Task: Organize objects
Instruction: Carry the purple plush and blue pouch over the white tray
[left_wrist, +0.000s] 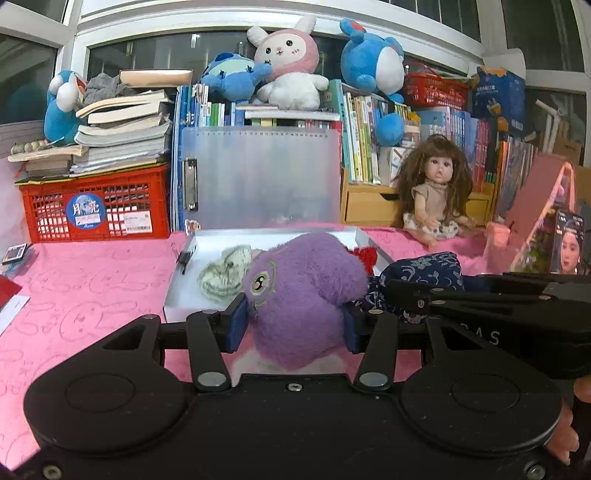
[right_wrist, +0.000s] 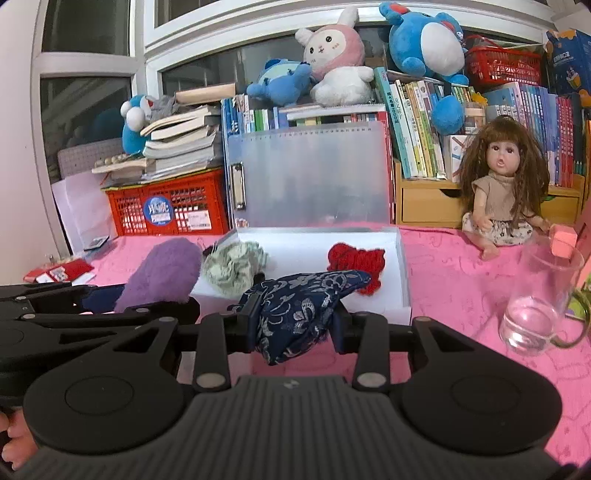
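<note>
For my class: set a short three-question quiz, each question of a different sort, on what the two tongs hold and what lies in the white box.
1. True or false: the left tongs are shut on the purple plush toy.
2. Multiple choice: the right tongs grip A) the doll, B) the navy patterned pouch, C) the glass mug.
3. Fill in: the white box holds a green knitted piece and a ____ knitted piece.

Key: 1 true; 2 B; 3 red.
</note>
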